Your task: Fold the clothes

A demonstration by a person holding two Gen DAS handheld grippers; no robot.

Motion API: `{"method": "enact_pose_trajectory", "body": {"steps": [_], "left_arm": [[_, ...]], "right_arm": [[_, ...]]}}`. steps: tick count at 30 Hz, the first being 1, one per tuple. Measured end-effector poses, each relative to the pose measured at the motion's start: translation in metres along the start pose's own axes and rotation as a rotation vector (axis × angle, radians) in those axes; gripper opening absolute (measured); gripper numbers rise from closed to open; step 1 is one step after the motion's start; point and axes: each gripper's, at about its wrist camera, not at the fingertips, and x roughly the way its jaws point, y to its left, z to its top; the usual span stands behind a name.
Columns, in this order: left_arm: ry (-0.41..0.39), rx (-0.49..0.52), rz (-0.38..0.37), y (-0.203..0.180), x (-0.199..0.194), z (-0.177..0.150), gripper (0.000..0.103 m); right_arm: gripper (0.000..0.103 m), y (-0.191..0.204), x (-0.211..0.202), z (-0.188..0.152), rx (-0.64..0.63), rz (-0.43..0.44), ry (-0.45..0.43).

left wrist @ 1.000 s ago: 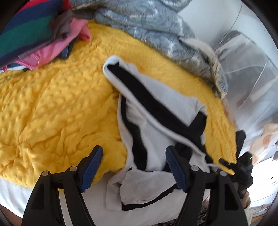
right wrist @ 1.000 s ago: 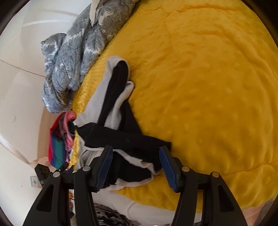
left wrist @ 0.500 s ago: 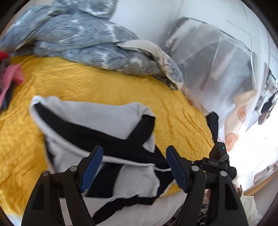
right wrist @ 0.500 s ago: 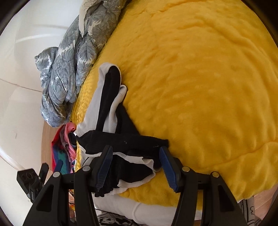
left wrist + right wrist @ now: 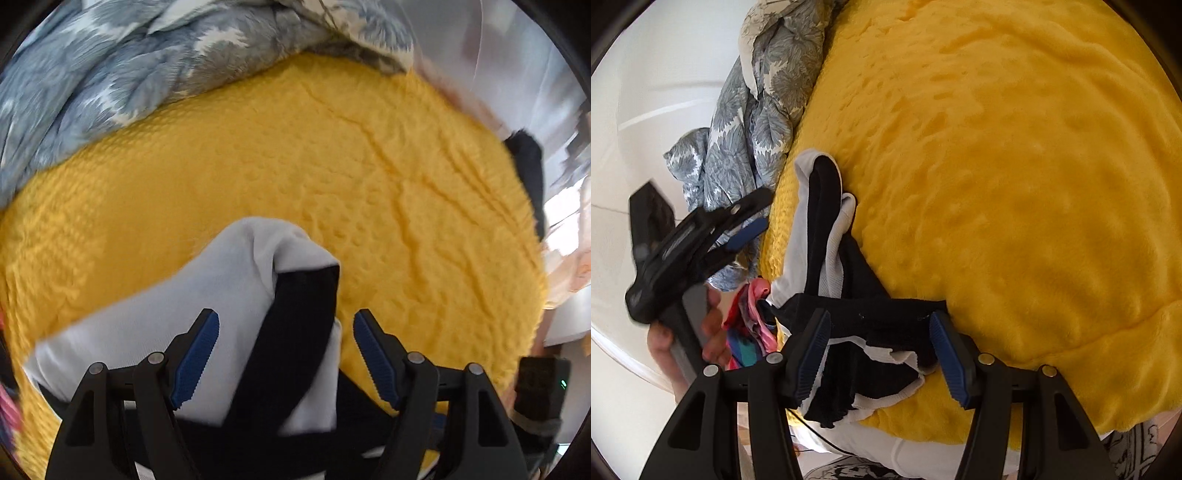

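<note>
Both hand-held grippers, left (image 5: 286,356) and right (image 5: 881,356), gape above the garment (image 5: 827,236), gripping nothing.

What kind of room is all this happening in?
Most likely a bedroom. A yellow blanket covers what looks like a bed, a grey floral quilt is bunched along its edge, and a black-and-white garment lies on top beside a small pile of colourful clothes.

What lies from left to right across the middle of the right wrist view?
White wall → black left tool with blue pads → grey floral quilt → white-and-black garment → yellow textured blanket.
</note>
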Motion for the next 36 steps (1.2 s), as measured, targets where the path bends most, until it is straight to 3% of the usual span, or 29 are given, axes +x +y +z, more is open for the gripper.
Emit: {"method": "enact_pose_trajectory", "body": {"steps": [5,8,11,21,25,31,33,36], "left_arm": [[0.115,-0.047,0.030,-0.008,0.037,0.024,0.078],[0.152,-0.073,-0.033,-0.012,0.048,0.032,0.078],[0.169,-0.070,-0.092,-0.018,0.054,0.036,0.078],[0.201,-0.071,-0.047,-0.010,0.074,0.033,0.077],[0.197,-0.072,-0.043,-0.010,0.077,0.026,0.072],[0.208,-0.065,-0.052,-0.004,0.075,0.016,0.070],[0.212,-0.066,-0.054,-0.001,0.074,0.013,0.070],[0.212,-0.075,-0.065,0.004,0.073,0.007,0.070]], "right_arm": [[0.059,-0.002,-0.003,0.003,-0.007,0.023,0.028],[0.059,-0.006,-0.006,0.005,0.014,0.053,0.040],[0.059,-0.007,-0.009,0.006,0.018,0.066,0.040],[0.059,-0.006,-0.005,0.007,-0.016,0.058,0.075],[0.059,-0.002,-0.003,0.005,-0.056,0.025,0.080],[0.059,-0.005,-0.014,0.007,-0.026,0.029,0.037],[0.059,-0.003,-0.030,0.011,-0.048,0.042,-0.027],[0.059,0.002,-0.035,0.014,-0.100,-0.015,-0.058]]}}
